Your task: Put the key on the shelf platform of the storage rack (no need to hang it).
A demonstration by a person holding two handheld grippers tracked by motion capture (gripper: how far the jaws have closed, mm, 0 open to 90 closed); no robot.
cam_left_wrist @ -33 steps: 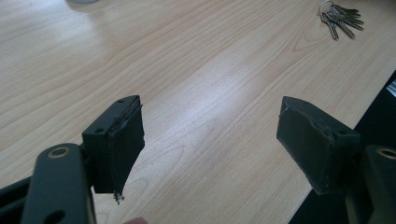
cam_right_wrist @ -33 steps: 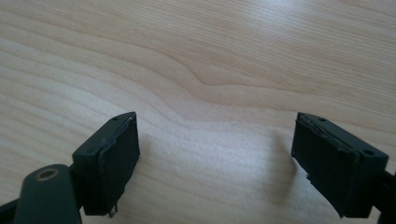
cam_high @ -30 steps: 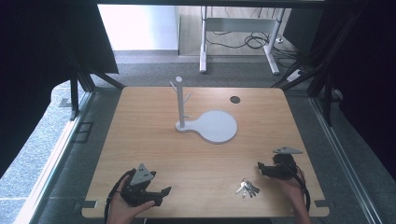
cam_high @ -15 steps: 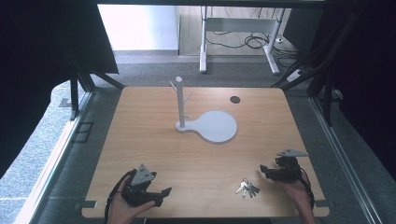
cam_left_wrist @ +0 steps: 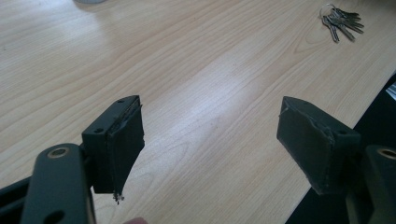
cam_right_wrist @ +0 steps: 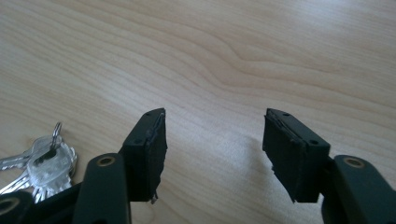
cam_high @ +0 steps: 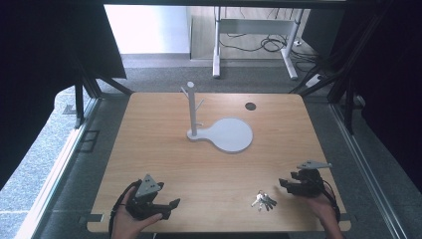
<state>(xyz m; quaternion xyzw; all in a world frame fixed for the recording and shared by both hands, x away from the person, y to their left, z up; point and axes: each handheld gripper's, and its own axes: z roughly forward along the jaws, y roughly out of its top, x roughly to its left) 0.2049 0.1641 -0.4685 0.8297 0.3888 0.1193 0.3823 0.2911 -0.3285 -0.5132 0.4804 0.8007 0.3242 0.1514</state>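
A bunch of silver keys (cam_high: 263,200) lies on the wooden table (cam_high: 164,149) near its front edge, right of centre. My right gripper (cam_high: 285,185) stands open just to the right of the bunch, jaws pointing left, nothing between them. In the right gripper view the keys (cam_right_wrist: 44,163) lie at the lower left beside the left jaw, outside the gap of the right gripper (cam_right_wrist: 212,151). My left gripper (cam_high: 173,204) is open at the front left corner. In the left gripper view the left gripper (cam_left_wrist: 210,135) frames bare wood, with the keys (cam_left_wrist: 341,21) far off at the top right.
A white stand (cam_high: 191,107) with short pegs rises from a flat white base (cam_high: 231,134) at the table's middle back. A dark round hole (cam_high: 250,106) marks the back right of the tabletop. Beyond the table a desk frame and cables stand on the floor.
My right gripper has drifted slightly right and toward the front edge, away from the keys. The left gripper has barely shifted. The keys have not moved.
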